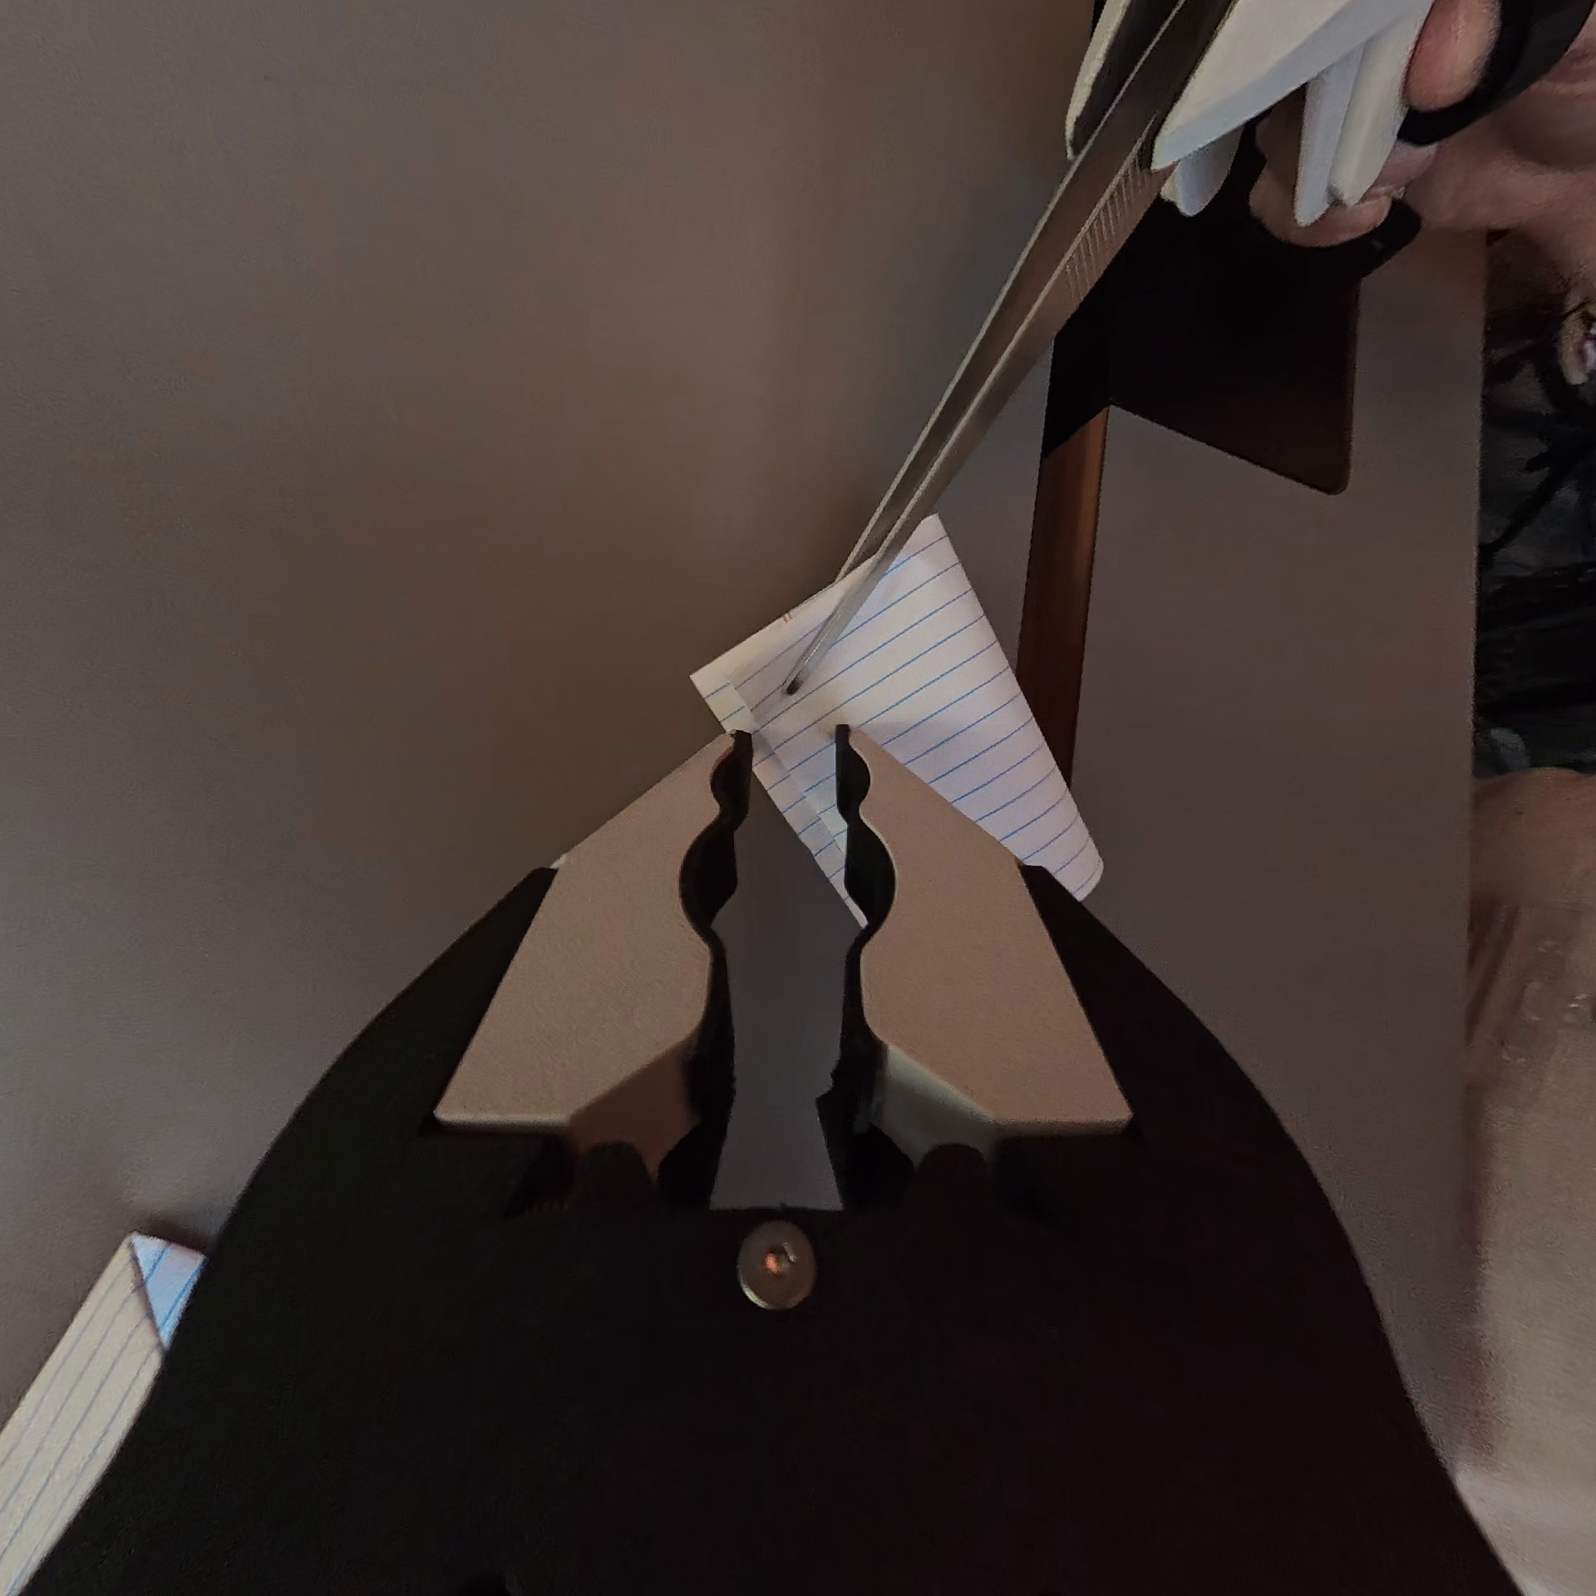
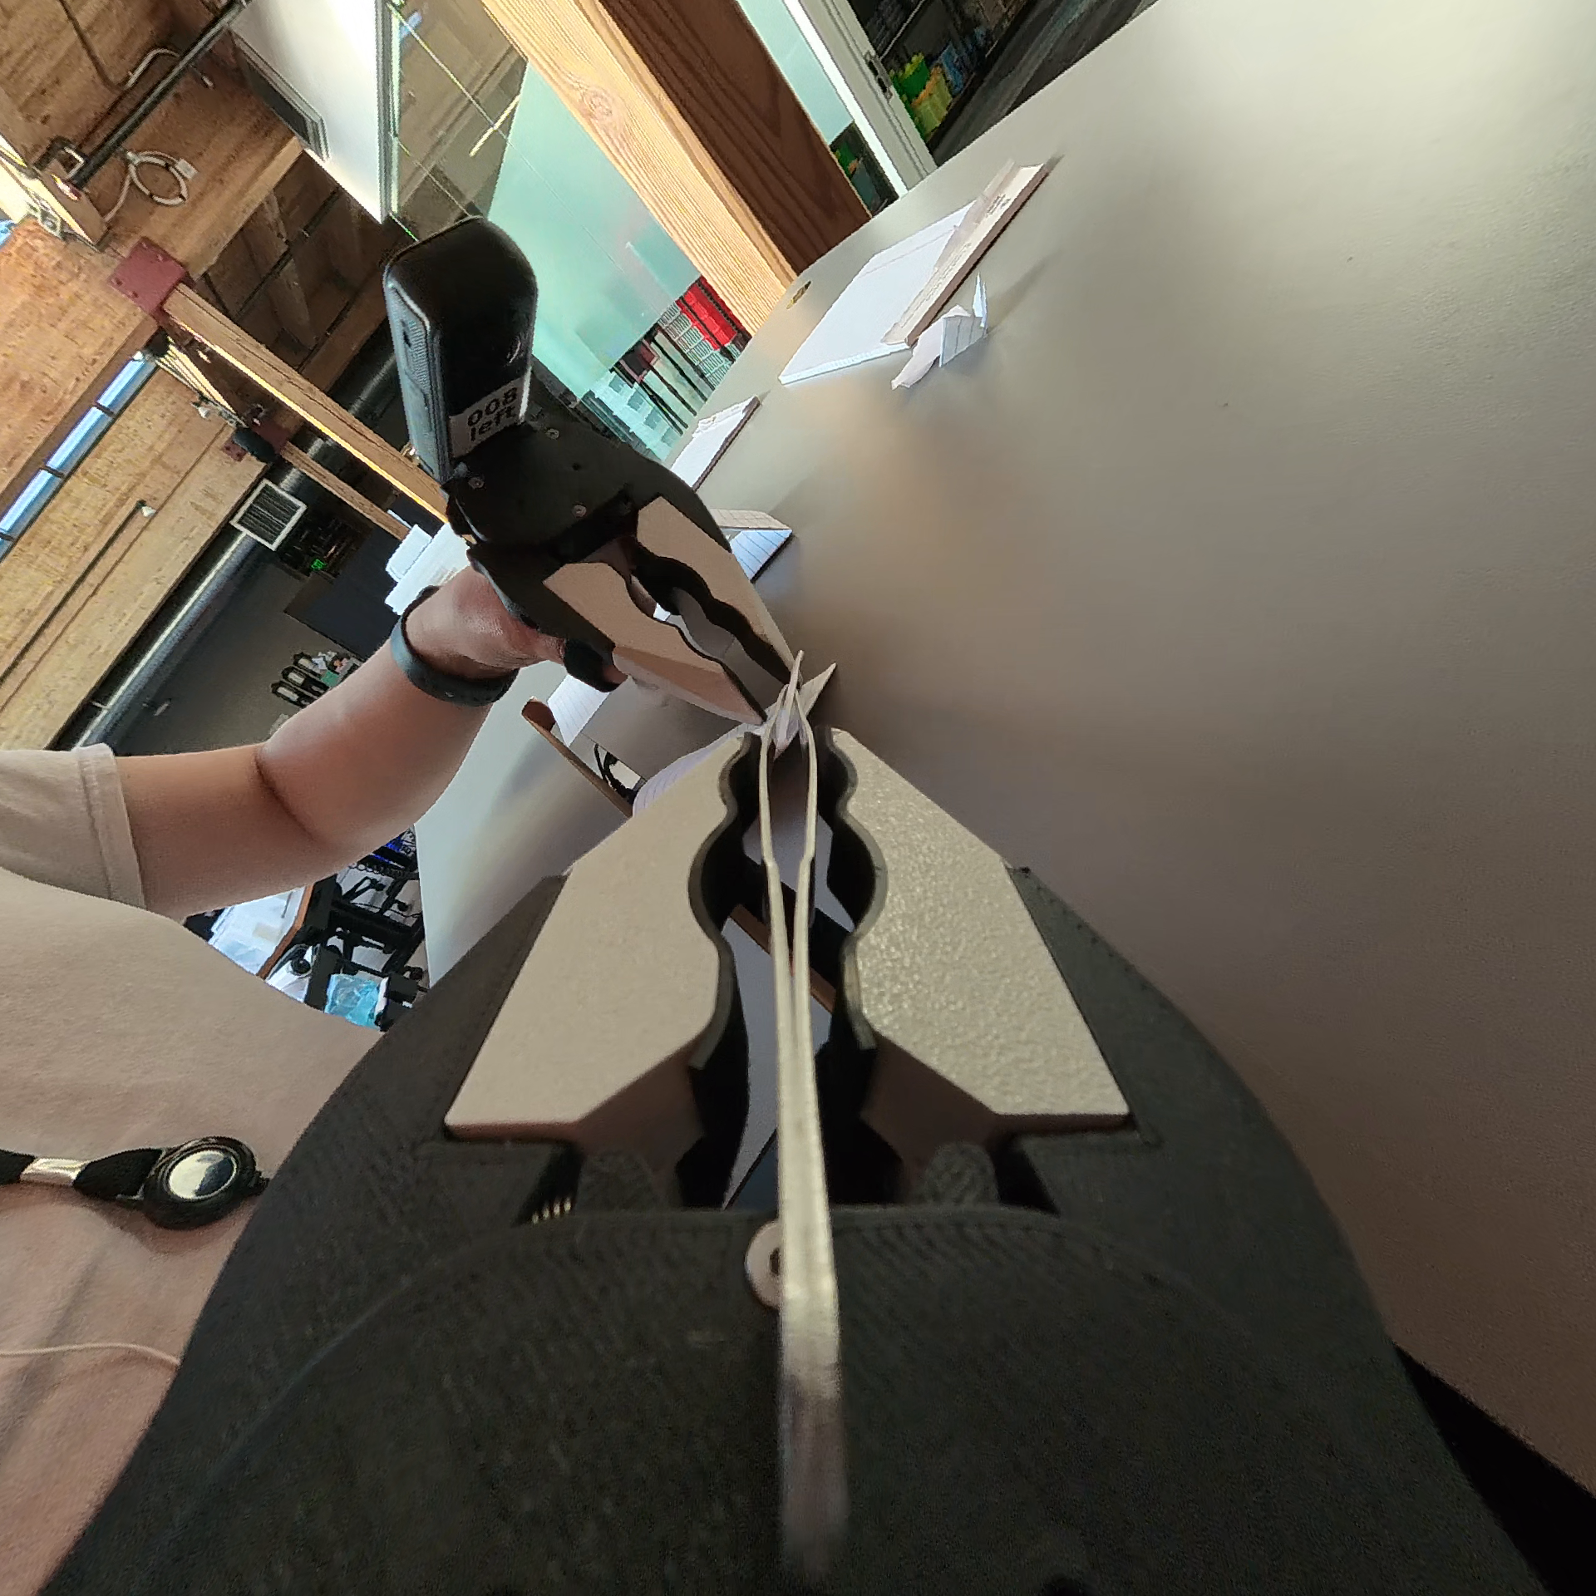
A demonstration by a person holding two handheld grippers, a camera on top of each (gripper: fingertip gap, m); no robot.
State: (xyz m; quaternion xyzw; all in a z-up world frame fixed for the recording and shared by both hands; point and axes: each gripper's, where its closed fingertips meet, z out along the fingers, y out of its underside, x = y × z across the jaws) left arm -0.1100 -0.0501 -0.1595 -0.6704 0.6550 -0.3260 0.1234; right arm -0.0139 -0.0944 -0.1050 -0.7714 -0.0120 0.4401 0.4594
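A folded sheet of lined paper [image 1: 933,708] lies on the grey table [image 1: 432,432]. My left gripper [image 1: 791,734] points down at it, jaws a narrow gap apart, with both tips on the paper's near edge and nothing between them. My right gripper [image 2: 788,756] is shut on long metal tweezers [image 2: 799,1079], which run forward between its fingers. The tweezers [image 1: 967,414] come in from the upper right, and their tip touches the paper near a fold. In the right wrist view, the left gripper [image 2: 764,691] meets the paper [image 2: 788,724] beside the tweezer tips.
A lined notepad [image 1: 78,1399] lies at my lower left. Farther along the table [image 2: 1209,691] are a white pad [image 2: 881,294] and a small folded paper figure [image 2: 941,332]. A person's forearm [image 2: 302,794] holds the left gripper. A wooden post [image 1: 1062,561] stands past the table edge. Some 12 centimetres of space lies between my two pairs of fingers.
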